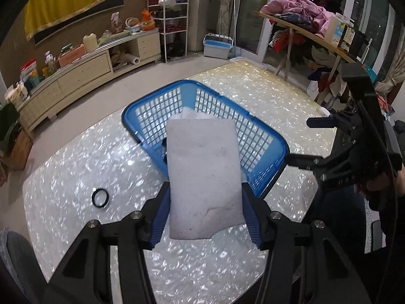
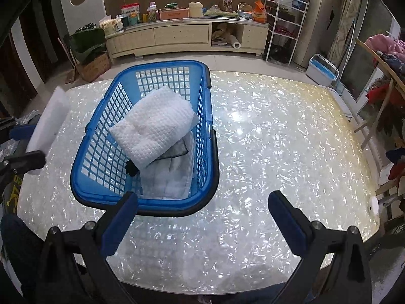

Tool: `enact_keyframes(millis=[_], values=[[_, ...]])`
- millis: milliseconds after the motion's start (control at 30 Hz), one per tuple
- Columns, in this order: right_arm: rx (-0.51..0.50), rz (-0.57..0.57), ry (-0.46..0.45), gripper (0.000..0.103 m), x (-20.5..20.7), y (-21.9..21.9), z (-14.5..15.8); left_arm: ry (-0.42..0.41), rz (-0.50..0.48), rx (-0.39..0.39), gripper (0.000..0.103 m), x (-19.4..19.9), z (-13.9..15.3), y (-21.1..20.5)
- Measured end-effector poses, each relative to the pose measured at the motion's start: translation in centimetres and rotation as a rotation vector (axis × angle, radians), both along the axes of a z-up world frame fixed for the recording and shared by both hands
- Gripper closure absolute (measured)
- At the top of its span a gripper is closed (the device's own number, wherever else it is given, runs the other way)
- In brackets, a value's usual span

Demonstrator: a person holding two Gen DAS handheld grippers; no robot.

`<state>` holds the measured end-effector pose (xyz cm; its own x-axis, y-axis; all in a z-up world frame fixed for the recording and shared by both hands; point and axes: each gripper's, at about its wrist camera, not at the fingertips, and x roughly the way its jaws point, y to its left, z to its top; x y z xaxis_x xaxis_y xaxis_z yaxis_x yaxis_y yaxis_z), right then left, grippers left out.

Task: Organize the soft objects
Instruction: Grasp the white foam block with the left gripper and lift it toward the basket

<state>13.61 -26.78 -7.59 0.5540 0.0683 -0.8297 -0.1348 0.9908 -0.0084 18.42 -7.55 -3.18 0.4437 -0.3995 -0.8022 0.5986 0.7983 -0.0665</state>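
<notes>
My left gripper (image 1: 205, 197) is shut on a white foam sponge block (image 1: 203, 177), held above the table in front of a blue lattice basket (image 1: 268, 149). Seen from the right wrist, that same sponge (image 2: 48, 121) hangs left of the basket (image 2: 149, 204), pinched by the left gripper's fingers (image 2: 24, 129). Inside the basket a folded white waffle towel (image 2: 154, 129) lies on top of a quilted white cloth (image 2: 174, 177). My right gripper (image 2: 202, 198) stands open near the basket's front rim with nothing between its fingers.
A small black ring (image 1: 100, 197) lies on the shiny pearl-patterned table (image 2: 278, 139) left of the sponge. A low cabinet (image 2: 182, 38) with clutter, a wire rack (image 2: 283, 25) and a clothes rack (image 1: 303, 25) stand beyond the table.
</notes>
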Motion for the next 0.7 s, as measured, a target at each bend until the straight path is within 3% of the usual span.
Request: enact_keyframes(millis=[267, 700], values=[[0.03, 0.011, -0.016, 0.0, 0.5, -1.0, -0.3, -0.017, -0.048, 0.038, 0.052, 1.4, 0.0, -3.8], [0.069, 0.007, -0.029, 0.0, 1.3, -2.5, -0.9, 0.0, -0.086, 0.102, 0.052, 6.6, -3.6, -6.8]])
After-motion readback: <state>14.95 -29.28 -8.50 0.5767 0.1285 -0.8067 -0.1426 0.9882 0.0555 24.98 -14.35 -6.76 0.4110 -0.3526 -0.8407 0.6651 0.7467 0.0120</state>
